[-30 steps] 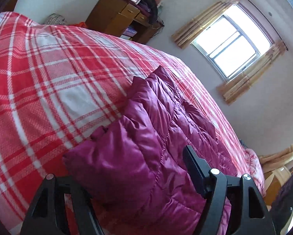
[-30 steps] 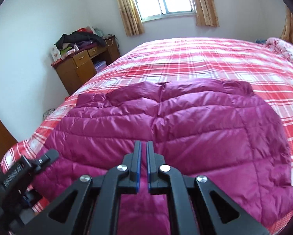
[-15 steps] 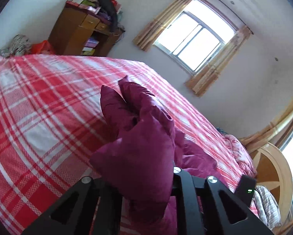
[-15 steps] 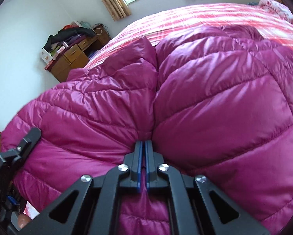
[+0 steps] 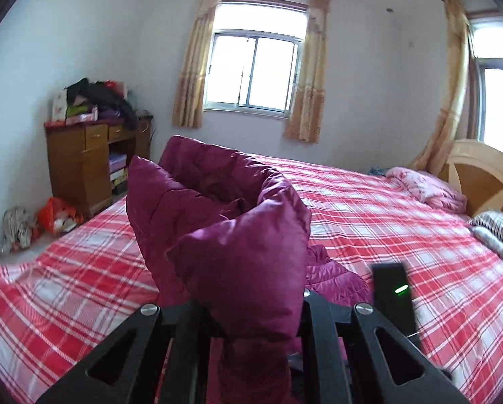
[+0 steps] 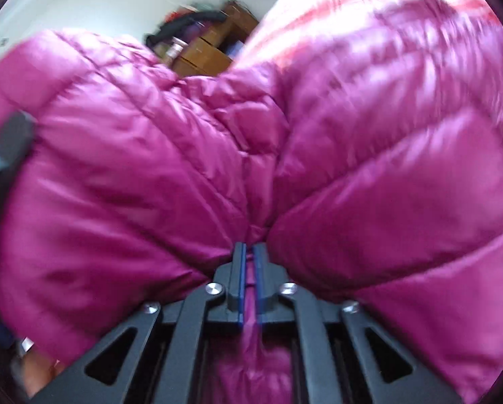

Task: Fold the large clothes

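A magenta quilted down jacket is lifted off the red plaid bed. My left gripper is shut on one edge of the jacket, which bulges up over its fingers and hides the tips. My right gripper is shut on another edge of the jacket, the fabric pinched between its blue pads. The jacket fills nearly all of the right wrist view, which is blurred. The right gripper's body shows in the left wrist view just right of the jacket.
A wooden desk piled with clothes stands by the left wall, with bags on the floor. A pink blanket, a striped pillow and a wooden headboard are at the bed's far right.
Both grippers have lifted the jacket up off the bed. The left gripper closed on its edge and swung to face the window. The jacket now bunches between them.
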Demonstrator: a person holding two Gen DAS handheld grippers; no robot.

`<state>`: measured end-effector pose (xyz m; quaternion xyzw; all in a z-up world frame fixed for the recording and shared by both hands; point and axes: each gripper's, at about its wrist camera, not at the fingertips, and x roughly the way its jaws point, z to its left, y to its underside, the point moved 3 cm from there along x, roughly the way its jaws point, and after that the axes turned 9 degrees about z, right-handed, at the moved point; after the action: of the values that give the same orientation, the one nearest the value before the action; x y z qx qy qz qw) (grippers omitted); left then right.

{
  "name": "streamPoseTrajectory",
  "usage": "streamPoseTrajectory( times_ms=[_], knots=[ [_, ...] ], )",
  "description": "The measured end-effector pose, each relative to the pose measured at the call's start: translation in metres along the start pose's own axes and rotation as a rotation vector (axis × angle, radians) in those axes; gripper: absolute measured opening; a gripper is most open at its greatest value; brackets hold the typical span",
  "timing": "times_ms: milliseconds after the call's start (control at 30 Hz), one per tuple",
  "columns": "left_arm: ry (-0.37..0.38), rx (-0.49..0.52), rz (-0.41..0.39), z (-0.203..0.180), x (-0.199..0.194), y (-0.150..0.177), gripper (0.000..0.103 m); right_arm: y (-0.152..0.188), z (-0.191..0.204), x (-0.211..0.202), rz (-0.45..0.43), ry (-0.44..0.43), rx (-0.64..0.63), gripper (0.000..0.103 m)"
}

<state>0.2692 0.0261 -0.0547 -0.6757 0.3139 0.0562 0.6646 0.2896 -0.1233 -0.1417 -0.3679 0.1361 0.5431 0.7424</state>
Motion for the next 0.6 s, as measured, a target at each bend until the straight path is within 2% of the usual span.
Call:
streamPoseTrajectory(
  times_ms=[133,267,333,400,533,600],
  knots=[
    [0.015,0.132,0.040,-0.034,0.019,0.003,0.011,-0.002,-0.026,-0.070,-0.128,0.070,0.015,0.012],
    [0.036,0.276,0.089,-0.076,0.043,0.019,0.011,0.007,-0.067,-0.117,-0.206,0.235,0.057,0.012],
    [0.033,0.340,0.125,-0.097,0.055,0.029,0.011,0.013,-0.092,-0.133,-0.227,0.280,0.100,0.012],
    [0.030,0.402,0.171,-0.116,0.070,0.044,0.011,0.016,-0.110,-0.142,-0.239,0.307,0.141,0.012],
    [0.044,0.510,0.233,-0.148,0.089,0.075,0.011,0.023,-0.135,-0.158,-0.265,0.305,0.205,0.013],
    [0.040,0.559,0.242,-0.157,0.097,0.090,0.011,0.025,-0.140,-0.160,-0.261,0.308,0.212,0.020]
  ],
)
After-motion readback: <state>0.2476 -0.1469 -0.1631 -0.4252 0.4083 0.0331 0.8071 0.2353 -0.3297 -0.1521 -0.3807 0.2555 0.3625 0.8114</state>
